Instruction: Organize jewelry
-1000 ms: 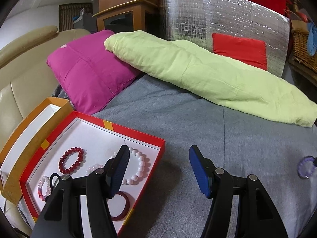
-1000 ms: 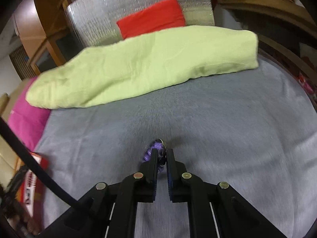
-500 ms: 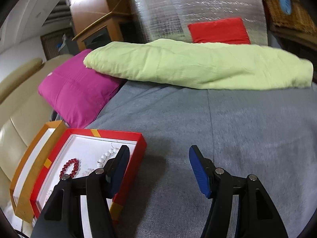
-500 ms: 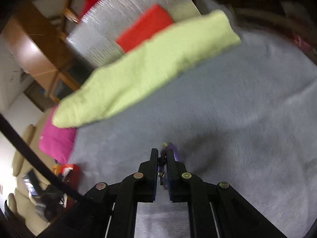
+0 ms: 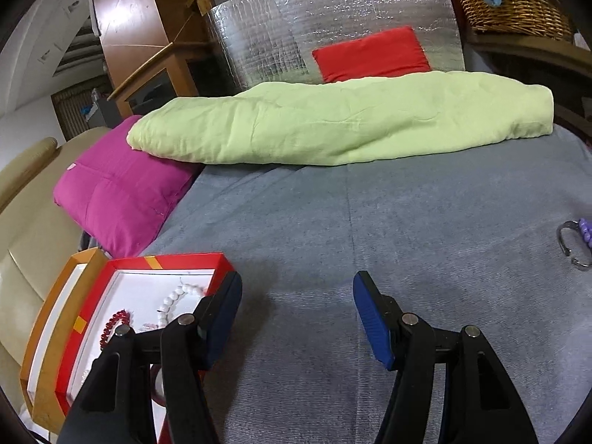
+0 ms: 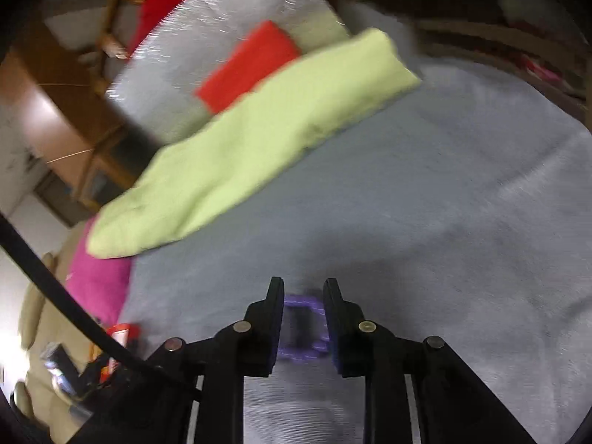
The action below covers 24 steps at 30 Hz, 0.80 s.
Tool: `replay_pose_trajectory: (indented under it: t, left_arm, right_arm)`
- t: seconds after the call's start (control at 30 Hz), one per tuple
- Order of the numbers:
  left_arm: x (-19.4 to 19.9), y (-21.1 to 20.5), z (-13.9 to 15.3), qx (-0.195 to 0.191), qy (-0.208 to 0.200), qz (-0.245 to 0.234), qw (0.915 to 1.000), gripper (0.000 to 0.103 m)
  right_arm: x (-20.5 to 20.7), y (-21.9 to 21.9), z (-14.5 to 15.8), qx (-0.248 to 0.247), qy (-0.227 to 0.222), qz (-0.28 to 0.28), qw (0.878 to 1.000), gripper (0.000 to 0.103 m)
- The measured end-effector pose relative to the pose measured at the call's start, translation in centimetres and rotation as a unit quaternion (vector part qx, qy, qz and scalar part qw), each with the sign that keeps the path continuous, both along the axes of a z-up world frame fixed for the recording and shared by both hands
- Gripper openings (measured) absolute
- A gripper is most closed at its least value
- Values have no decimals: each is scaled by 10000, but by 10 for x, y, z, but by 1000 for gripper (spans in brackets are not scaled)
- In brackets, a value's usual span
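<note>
Lying in the red box (image 5: 155, 263): white beads (image 5: 171, 300), red beads (image 5: 115, 322). Left fingers (image 5: 226, 307) spread, empty; right fingers (image 6: 275, 309) opening around purple bracelet (image 6: 304, 327).

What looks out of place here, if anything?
The purple bead bracelet sits on the grey bed cover, between the opening fingers of the right gripper, far from the red jewelry box holding the white and red bead bracelets. The right wrist view is blurred.

left gripper (image 5: 296, 318) agape, right gripper (image 6: 303, 310) opening
</note>
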<state>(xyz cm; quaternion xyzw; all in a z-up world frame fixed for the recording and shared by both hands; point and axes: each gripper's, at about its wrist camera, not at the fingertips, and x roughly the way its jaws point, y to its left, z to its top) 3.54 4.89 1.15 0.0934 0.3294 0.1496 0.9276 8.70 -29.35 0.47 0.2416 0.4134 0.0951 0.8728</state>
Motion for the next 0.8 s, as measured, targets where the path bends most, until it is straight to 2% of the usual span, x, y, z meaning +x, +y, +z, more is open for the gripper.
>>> replay_pose_trajectory:
  t: [0.1,0.13,0.23,0.27,0.3,0.37,0.47,0.6,0.73,0.8]
  left_arm:
    - [0,-1,0,-7,9,-12,10000,63]
    - [0,-1,0,2,5,-18,10000,63]
    - [-1,-3,-1,59,-4,-59,10000,63]
    - [-2,-5,-2,90,-4,-69,9999,63]
    - [-2,-6,-3,84,4,-85,9999,63]
    - [-3,-9,-2,-33,79,-132,9999,63]
    - [-3,-26,7,-501,243,-379,9977,63]
    - [9,-75,13,-1196,656,-988,9857,64]
    - [33,-129,5,-1522,1134,-1389,9719,64]
    - [42,-147,-1,-1569,1297,-1445,9683,64]
  right_arm:
    - [4,15,-3,-213,97,202,9995,25]
    - [7,24,-5,-422,127,305,9986,25]
    - [23,42,-25,-933,558,562,9925,25]
    - [24,47,-24,-1219,479,502,9901,19]
    - [19,43,-25,-1294,481,474,9893,10]
    - [17,40,-20,-943,382,507,9935,10]
    - [7,30,-4,-735,79,355,9966,10]
    - [7,13,4,-331,-65,208,9992,10]
    - [-2,-3,13,-22,-234,105,9997,10]
    - [-6,-13,18,157,-382,21,9991,10]
